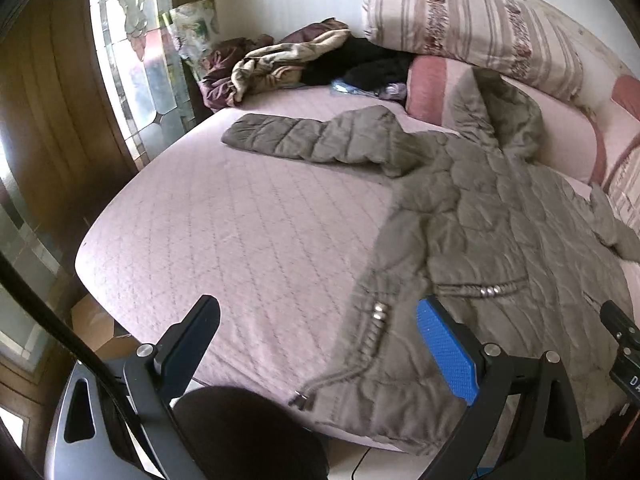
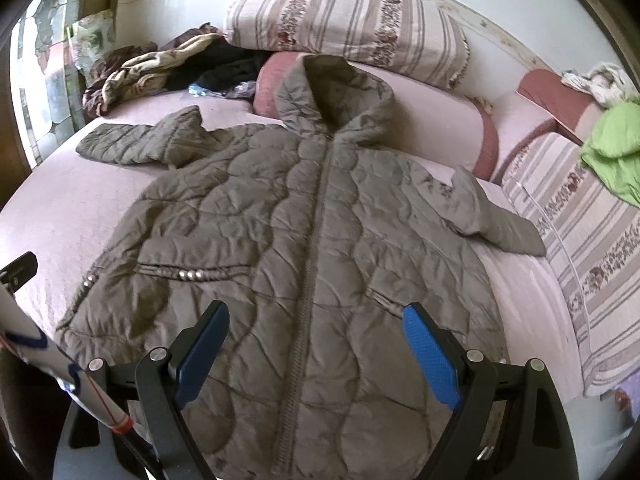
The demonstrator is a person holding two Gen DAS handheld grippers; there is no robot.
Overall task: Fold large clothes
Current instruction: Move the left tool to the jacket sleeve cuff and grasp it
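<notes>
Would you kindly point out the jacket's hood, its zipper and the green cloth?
hood [image 2: 340,92]: right wrist view, inner lining.
zipper [image 2: 316,232]: right wrist view, mid-length of the closed front.
green cloth [image 2: 612,140]: right wrist view, its middle.

Quilted, matt olive cloth jacket [image 2: 288,220] with metal snaps lies on a stitched pink cloth bedspread [image 1: 224,232]. Gripper pads [image 2: 430,360] are textured blue plastic.

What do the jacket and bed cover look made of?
Jacket: olive quilted puffer, probably thin synthetic shell over padding; wavy stitching, puffy panels, slight sheen. Bed cover: pale pink matte quilted fabric, maybe cotton; diamond stitch lines.
</notes>
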